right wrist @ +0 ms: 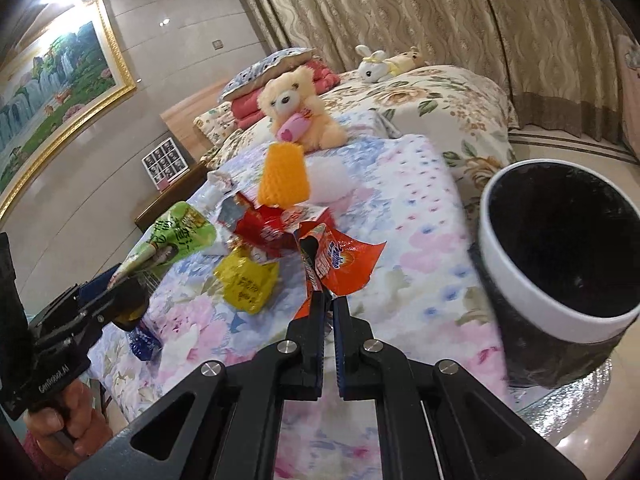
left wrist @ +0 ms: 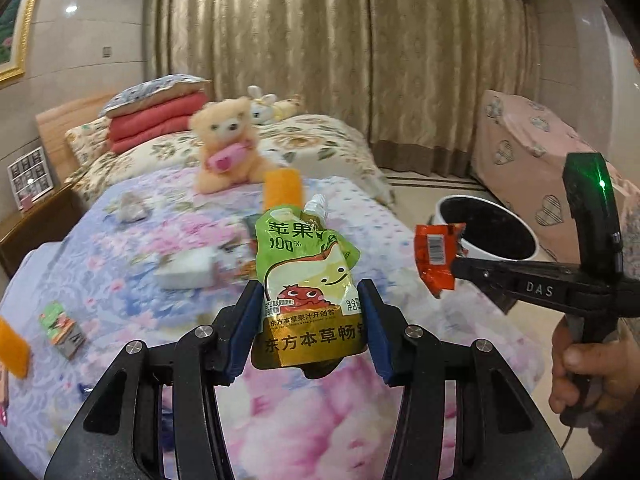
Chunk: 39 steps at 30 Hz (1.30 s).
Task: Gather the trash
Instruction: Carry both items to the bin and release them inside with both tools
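Note:
My left gripper [left wrist: 310, 300] is shut on a green juice pouch [left wrist: 304, 264] and holds it upright above the flowered bed; the pouch also shows in the right wrist view [right wrist: 176, 240]. My right gripper [right wrist: 326, 296] is shut on an orange snack wrapper [right wrist: 342, 264], seen from the left wrist view [left wrist: 436, 256] just left of the bin. The white bin [right wrist: 560, 292] with a black liner stands on the floor at the bed's right side; it also shows in the left wrist view [left wrist: 486, 232].
On the bed lie a red wrapper [right wrist: 272, 228], a yellow wrapper [right wrist: 246, 286], an orange foam net [right wrist: 282, 176], a small carton [left wrist: 62, 328], white tissue [left wrist: 184, 270] and a teddy bear [left wrist: 228, 144]. A nightstand [left wrist: 36, 216] stands left.

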Each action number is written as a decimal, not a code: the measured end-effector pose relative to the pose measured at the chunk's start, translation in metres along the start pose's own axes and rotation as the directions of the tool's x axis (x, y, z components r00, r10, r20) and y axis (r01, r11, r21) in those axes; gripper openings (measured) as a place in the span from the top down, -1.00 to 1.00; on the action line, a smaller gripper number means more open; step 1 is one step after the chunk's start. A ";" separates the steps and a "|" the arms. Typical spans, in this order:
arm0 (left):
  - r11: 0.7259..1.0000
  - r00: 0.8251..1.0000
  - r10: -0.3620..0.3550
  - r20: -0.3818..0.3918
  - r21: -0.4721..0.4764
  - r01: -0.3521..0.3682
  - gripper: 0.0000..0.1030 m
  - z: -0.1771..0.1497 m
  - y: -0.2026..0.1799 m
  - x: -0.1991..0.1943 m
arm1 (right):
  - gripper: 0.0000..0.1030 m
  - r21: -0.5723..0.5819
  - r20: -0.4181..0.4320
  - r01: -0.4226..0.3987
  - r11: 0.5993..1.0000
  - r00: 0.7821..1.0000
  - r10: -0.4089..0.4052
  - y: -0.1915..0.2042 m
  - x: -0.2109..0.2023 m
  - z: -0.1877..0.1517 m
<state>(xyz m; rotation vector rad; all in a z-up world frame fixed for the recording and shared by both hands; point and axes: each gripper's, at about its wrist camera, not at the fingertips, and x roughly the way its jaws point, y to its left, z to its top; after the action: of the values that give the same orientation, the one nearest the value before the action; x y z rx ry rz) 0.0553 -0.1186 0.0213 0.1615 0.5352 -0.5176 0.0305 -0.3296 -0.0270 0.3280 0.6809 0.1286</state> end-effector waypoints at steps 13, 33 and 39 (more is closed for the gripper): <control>0.987 0.990 -0.140 -0.022 0.080 0.141 0.06 0.018 -0.065 0.041 | 0.93 0.053 0.048 0.098 0.994 0.994 -0.100 -0.062 -0.035 0.021; 0.950 0.960 -0.266 -0.092 0.146 0.277 0.06 0.050 -0.147 0.111 | 0.93 0.127 0.013 0.195 0.973 0.980 -0.198 -0.145 -0.049 0.047; 0.941 0.949 -0.288 -0.125 0.147 0.305 0.06 0.058 -0.163 0.129 | 0.92 0.142 -0.008 0.207 0.968 0.978 -0.208 -0.161 -0.045 0.051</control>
<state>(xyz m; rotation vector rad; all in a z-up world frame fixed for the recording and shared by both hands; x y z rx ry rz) 0.0932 -0.3299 0.0002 0.2686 0.6208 -0.8538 0.0298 -0.5041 -0.0169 0.3917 0.7150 -0.1215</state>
